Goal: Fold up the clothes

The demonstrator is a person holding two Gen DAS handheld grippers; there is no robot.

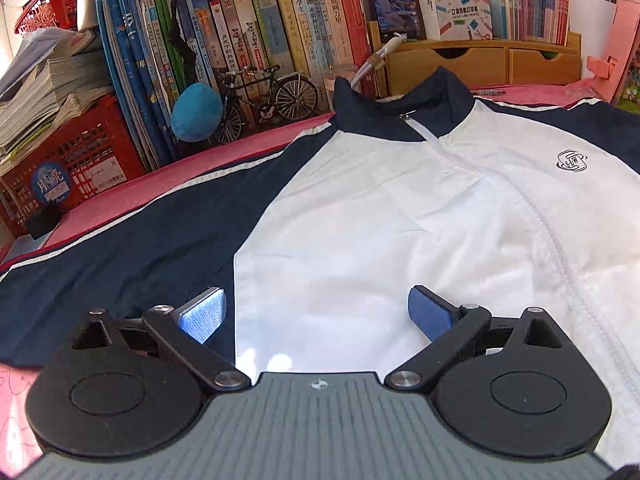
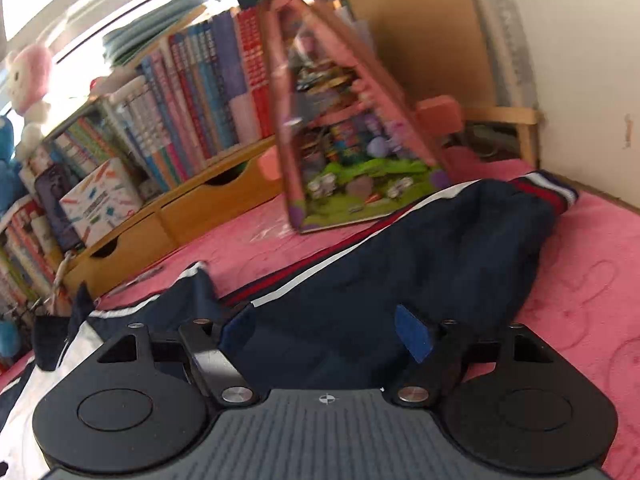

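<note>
A white and navy zip jacket (image 1: 360, 208) lies flat, front up, on the pink cover (image 1: 224, 160), with its collar (image 1: 400, 108) toward the books. My left gripper (image 1: 316, 314) hovers open over the lower white front panel, near the seam with the navy left sleeve (image 1: 140, 248); nothing is between its blue pads (image 1: 204, 316). In the right wrist view the other navy sleeve (image 2: 420, 256) runs up to the right and ends in a red and white striped cuff (image 2: 548, 192). My right gripper (image 2: 320, 332) stands open just above this sleeve.
Rows of books (image 1: 248, 40), a red crate (image 1: 72, 152), a model bicycle (image 1: 268, 96) and a blue plush (image 1: 196, 112) line the back. A wooden drawer unit (image 2: 192, 208) and a pink toy house (image 2: 340, 144) stand behind the right sleeve. A wall (image 2: 580, 80) closes the right side.
</note>
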